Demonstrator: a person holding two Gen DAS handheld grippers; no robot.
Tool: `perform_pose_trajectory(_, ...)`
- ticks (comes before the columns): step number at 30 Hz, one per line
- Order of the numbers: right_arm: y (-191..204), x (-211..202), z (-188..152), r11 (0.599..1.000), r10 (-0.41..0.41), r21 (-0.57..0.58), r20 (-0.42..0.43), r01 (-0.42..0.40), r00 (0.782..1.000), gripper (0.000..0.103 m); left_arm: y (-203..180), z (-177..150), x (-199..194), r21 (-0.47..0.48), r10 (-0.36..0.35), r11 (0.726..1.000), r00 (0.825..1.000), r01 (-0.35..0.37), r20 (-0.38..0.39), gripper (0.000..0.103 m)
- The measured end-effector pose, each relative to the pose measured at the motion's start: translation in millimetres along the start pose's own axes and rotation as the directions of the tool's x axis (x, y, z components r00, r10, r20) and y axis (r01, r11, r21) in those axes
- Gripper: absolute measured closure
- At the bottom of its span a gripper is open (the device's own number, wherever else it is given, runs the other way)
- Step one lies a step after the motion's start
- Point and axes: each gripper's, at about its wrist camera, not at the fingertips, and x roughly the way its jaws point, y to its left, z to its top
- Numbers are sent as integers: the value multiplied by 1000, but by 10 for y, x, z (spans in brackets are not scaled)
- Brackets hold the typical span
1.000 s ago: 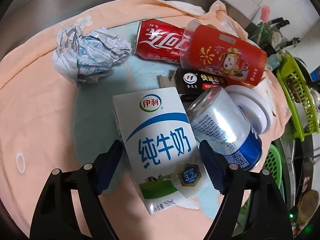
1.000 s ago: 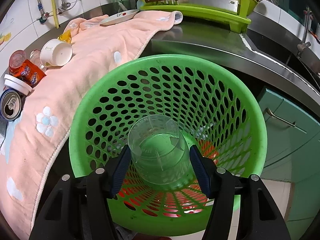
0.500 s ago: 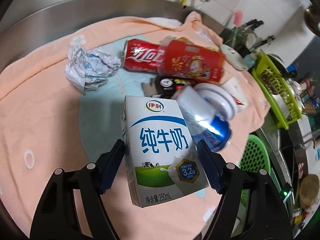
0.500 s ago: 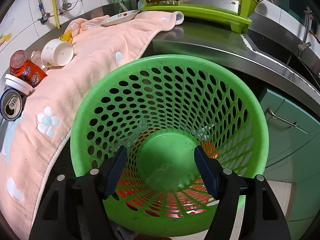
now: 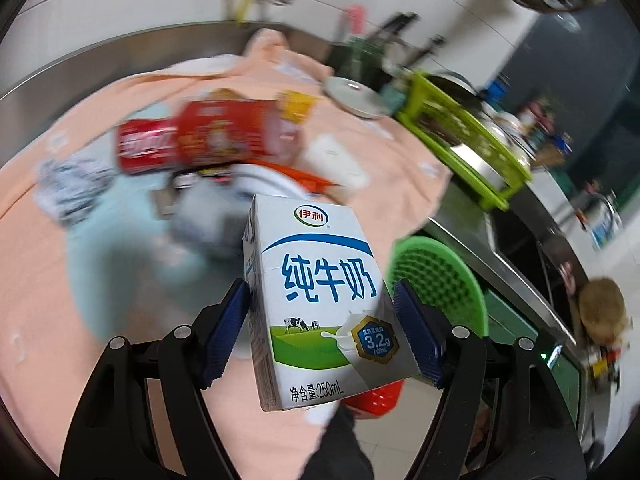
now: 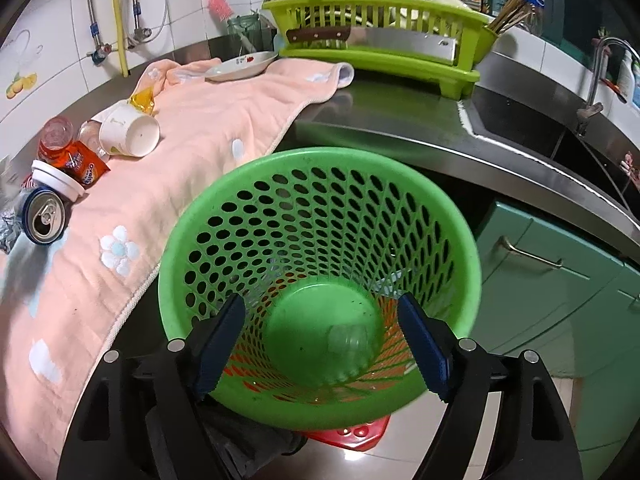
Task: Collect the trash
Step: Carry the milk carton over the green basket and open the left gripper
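Gripping noted: milk carton (image 5: 316, 300) is being clamped between left gripper (image 5: 320, 332) fingers.
Right gripper (image 6: 320, 340) is being held spread, nothing grasped; green basket (image 6: 460, 240) is being framed beyond its fingertips, clear cup (image 6: 348, 340) lying inside.

The basket (image 6: 320, 264) mouth gapes unobstructed below the right fingers (image 6: 424, 344); only a clear cup (image 6: 348, 340) lies at its bottom. Cans (image 5: 208, 140) and cups (image 6: 128, 134) crowd the towel (image 6: 200, 152) on the left; a rack (image 6: 380, 36) blocks the far bench (image 6: 400, 128).

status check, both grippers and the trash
Left gripper shut on milk carton, lifted. Right gripper open over green basket; clear cup inside. Nothing blocking.
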Motion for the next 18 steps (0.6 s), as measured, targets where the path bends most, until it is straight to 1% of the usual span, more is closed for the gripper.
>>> perform_pose_trajectory(3, -52, -96, -26, 1000, -9, 4, 15, 8, 1000, 23, -277, 9, 213, 50, -57, 997, 998, 59, -35, 30)
perform_pose_trajectory(6, -112, -177, -51, 1000, -21, 5, 29, 21, 999, 23, -574, -13, 477, 90, -107, 989, 991, 114, -83, 30)
perform_pose_trajectory(13, -283, -330, -135, 999, -36, 24, 47, 35, 998, 22, -1126, -116, 1049, 165, -162, 968, 971, 191, -175, 30)
perform_pose_trajectory(18, -394, -398, -170, 998, -48, 39, 55, 46, 997, 22, -1437, -232, 1441, 206, -172, 953, 957, 222, -235, 30)
